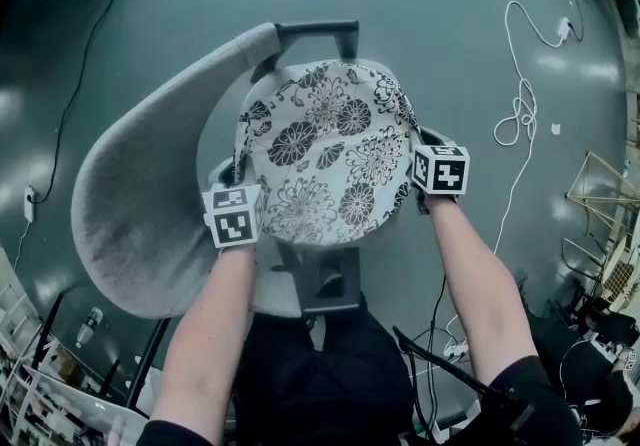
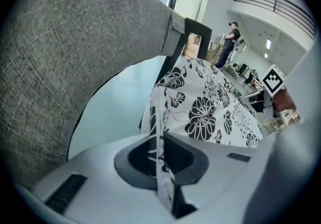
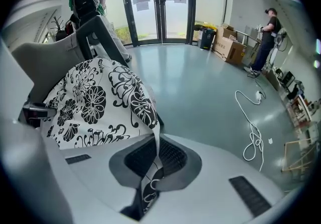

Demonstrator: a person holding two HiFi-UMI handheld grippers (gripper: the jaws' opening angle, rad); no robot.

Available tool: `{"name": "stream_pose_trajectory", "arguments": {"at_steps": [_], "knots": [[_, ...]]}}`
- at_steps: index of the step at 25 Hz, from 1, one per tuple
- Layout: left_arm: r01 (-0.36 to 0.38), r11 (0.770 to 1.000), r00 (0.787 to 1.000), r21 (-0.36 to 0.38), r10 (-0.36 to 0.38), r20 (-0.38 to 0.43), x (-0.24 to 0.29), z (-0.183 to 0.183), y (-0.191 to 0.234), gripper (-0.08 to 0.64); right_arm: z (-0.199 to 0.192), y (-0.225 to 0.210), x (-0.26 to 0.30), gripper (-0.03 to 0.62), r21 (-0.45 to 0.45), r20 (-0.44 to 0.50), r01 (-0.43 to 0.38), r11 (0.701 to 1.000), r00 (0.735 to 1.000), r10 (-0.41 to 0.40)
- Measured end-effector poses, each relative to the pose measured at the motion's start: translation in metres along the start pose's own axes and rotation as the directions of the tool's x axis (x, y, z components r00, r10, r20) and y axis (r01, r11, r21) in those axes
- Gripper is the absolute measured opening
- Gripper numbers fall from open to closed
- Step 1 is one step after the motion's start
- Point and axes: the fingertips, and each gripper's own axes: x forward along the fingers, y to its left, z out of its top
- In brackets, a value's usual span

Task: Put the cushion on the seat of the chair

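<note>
At the far left the chair's grey backrest [image 1: 140, 204] is curving round, and in the left gripper view it is filling the left side [image 2: 60, 52].

Just right of it we are holding the left tool [image 1: 235, 179] at the cushion's left edge. Its jaws are standing almost together and pinching a thin fold of the floral cloth [image 2: 160, 168], which is running upright through the gap.

The cushion [image 1: 325, 149] is hanging spread between our two tools, over the seat [image 1: 268, 289], with its black-and-white flowered face turned up. We cannot tell whether its underside is touching the seat. It is nearly as deep as it is wide, so we are finding no clear long axis. The line from grip to grip is running left to right and rising slightly toward the right in the head view. Its far edge is reaching toward the dark armrest [image 1: 318, 30] at the top. From the left tool the cushion [image 2: 210, 102] is stretching away to the right. From the right tool it [image 3: 90, 102] is stretching away to the left.

At the cushion's right edge the right tool [image 1: 418, 144] is doing the same, its jaws nearly closed and clamping a strip of the cloth [image 3: 153, 168].

Well to the right a white cable [image 1: 520, 114] is lying looped on the floor [image 1: 450, 14].
</note>
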Motion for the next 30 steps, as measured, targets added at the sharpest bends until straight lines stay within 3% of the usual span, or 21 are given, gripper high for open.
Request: {"name": "stream_pose_trajectory", "arguments": {"at_steps": [3, 10, 13, 18, 20, 22, 27, 30], "knots": [[-0.013, 1.000, 1.000, 0.023, 0.013, 0.006, 0.004, -0.002, 0.000, 0.023, -0.002, 0.001, 0.004, 0.017, -0.005, -0.003, -0.005, 1.000, 1.000, 0.005], [-0.016, 1.000, 1.000, -0.008, 0.016, -0.006, 0.012, -0.007, 0.003, 0.043, -0.003, 0.002, 0.007, 0.017, 0.010, 0.001, 0.008, 1.000, 1.000, -0.008], [-0.011, 1.000, 1.000, -0.026, 0.011, -0.002, 0.015, -0.008, 0.004, 0.050, -0.003, 0.003, 0.008, 0.017, -0.027, 0.011, 0.008, 1.000, 1.000, -0.008], [-0.010, 0.998, 1.000, -0.061, 0.010, 0.008, 0.014, -0.008, 0.007, 0.097, -0.004, 0.002, 0.005, 0.021, -0.064, 0.041, 0.006, 0.998, 0.999, -0.003], [-0.034, 0.998, 0.999, -0.054, 0.035, 0.019, 0.012, -0.006, 0.009, 0.158, -0.004, 0.001, 0.003, 0.028, -0.041, 0.049, 0.005, 0.999, 0.999, -0.002], [-0.064, 0.997, 0.997, -0.045, 0.065, 0.034, 0.007, -0.003, 0.013, 0.226, -0.004, 0.000, -0.001, 0.051, -0.019, 0.057, 0.006, 1.000, 0.998, -0.005], [-0.087, 0.996, 0.992, 0.036, 0.083, 0.100, -0.008, 0.012, 0.007, 0.242, 0.001, -0.007, -0.015, 0.166, -0.003, 0.072, 0.025, 1.000, 0.997, -0.025], [-0.089, 0.995, 0.986, 0.052, 0.081, 0.147, -0.024, 0.022, 0.001, 0.242, 0.002, -0.007, -0.028, 0.181, 0.010, 0.094, 0.017, 1.000, 0.995, -0.018]]}}
